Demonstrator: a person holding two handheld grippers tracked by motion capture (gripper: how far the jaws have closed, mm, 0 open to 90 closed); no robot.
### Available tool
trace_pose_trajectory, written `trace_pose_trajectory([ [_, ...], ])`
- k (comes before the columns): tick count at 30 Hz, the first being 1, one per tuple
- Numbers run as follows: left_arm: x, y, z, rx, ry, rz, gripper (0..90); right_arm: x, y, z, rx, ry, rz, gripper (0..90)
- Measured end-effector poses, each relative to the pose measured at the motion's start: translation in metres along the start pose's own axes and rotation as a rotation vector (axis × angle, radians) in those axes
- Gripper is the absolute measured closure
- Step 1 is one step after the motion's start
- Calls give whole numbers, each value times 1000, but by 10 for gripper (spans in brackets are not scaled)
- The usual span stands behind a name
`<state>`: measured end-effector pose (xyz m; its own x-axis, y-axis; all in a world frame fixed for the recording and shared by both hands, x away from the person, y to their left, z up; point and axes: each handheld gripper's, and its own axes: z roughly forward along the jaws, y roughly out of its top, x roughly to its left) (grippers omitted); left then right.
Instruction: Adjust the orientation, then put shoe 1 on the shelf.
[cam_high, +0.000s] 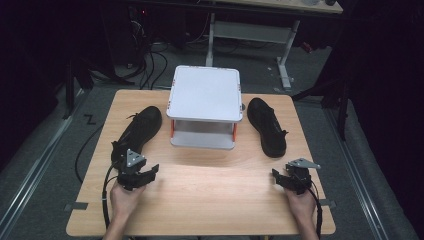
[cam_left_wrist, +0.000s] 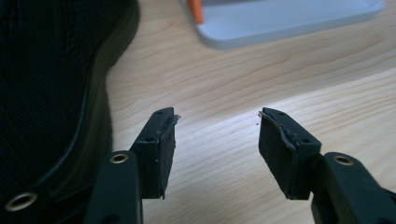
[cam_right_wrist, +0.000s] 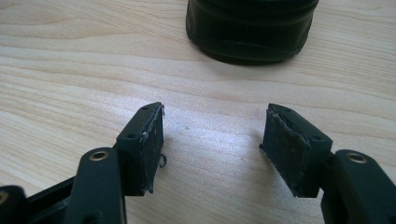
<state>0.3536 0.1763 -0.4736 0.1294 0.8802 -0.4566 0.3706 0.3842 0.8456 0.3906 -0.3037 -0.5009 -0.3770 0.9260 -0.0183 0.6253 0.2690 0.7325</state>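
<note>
Two black shoes lie on the wooden table (cam_high: 210, 195). One shoe (cam_high: 137, 131) is left of a small white two-level rack (cam_high: 205, 107), the other shoe (cam_high: 267, 126) is right of it. My left gripper (cam_high: 142, 176) rests near the heel of the left shoe (cam_left_wrist: 46, 93), open, with bare wood between its pads (cam_left_wrist: 159, 149). My right gripper (cam_high: 286, 181) sits just in front of the right shoe's heel (cam_right_wrist: 250, 28), open and holding nothing. The rack's base (cam_left_wrist: 280, 23) shows ahead in the left gripper view.
The rack has orange posts (cam_high: 172, 129) and an open lower shelf. Beyond the table stand a desk frame (cam_high: 285, 45) and loose cables (cam_high: 150, 65) on the grey floor. Bare wood stretches between my two hands.
</note>
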Motion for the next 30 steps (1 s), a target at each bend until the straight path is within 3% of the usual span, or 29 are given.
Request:
trace_pose_trajectory([
  [4, -2, 10, -8, -16, -6, 8, 424, 0, 0, 0, 0, 0, 0, 381],
  [11, 6, 30, -10, -24, -43, -73, 391, 0, 0, 0, -2, 3, -3, 387],
  [19, 10, 44, -10, -20, -45, -39, 380, 0, 1, 1, -2, 1, -2, 396],
  [23, 7, 65, -12, -35, -1, -25, 381, -1, 1, 1, -6, 6, 1, 415],
  [26, 3, 80, -14, -54, 28, 28, 404, -1, 1, 1, -5, 12, -6, 423],
  [30, 0, 93, -7, -32, 61, 75, 407, 0, 1, 1, -5, 20, -19, 426],
])
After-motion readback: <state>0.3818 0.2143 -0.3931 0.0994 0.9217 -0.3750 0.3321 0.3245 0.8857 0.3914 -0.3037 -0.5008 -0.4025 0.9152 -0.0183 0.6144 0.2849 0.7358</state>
